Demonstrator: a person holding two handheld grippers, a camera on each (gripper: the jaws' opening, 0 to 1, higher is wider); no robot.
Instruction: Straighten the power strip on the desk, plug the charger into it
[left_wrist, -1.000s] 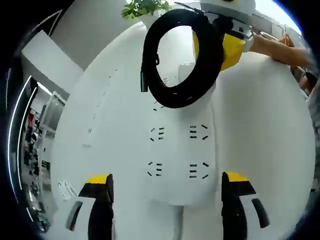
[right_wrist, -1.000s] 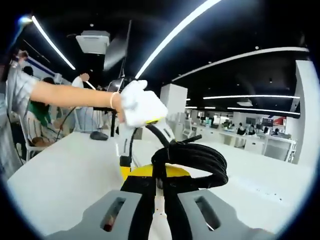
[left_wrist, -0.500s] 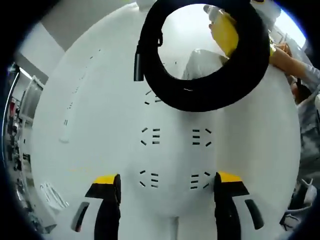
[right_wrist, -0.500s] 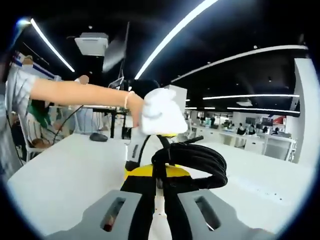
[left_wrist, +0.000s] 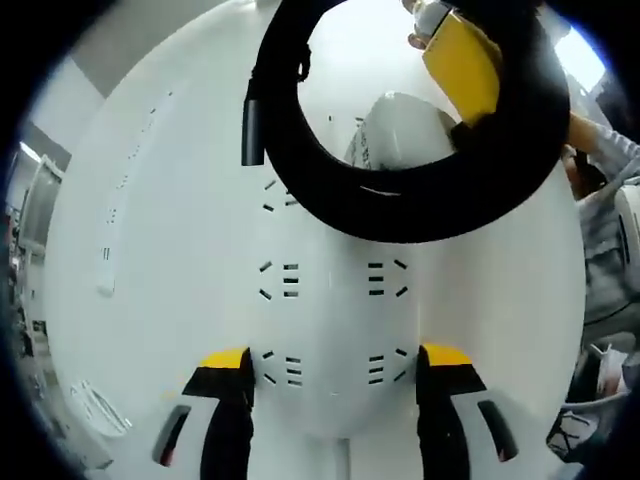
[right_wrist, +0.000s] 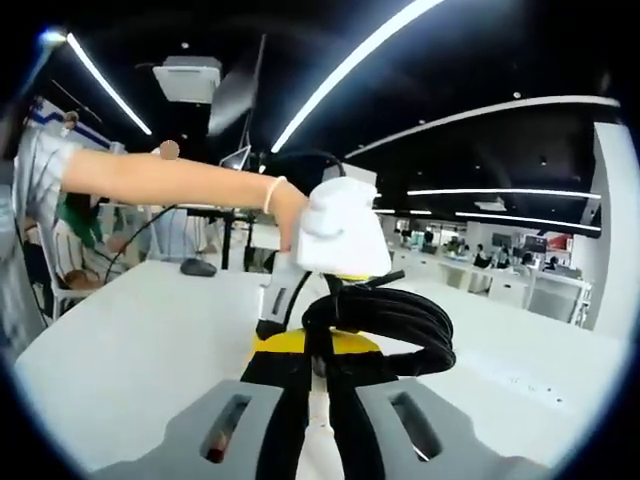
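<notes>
Straddling the near end of a white power strip, the left tongs stand spread, yellow-tipped jaws on either side w/ the strip between them on the white desk. Socket slots run up the strip's middle. A coiled black cable hangs over its far end, w/ a white charger showing inside the coil. In the right gripper view, the right tongs are pressed together, pinching the cable coil above the desk; a white-gloved hand reaches in from the left.
</notes>
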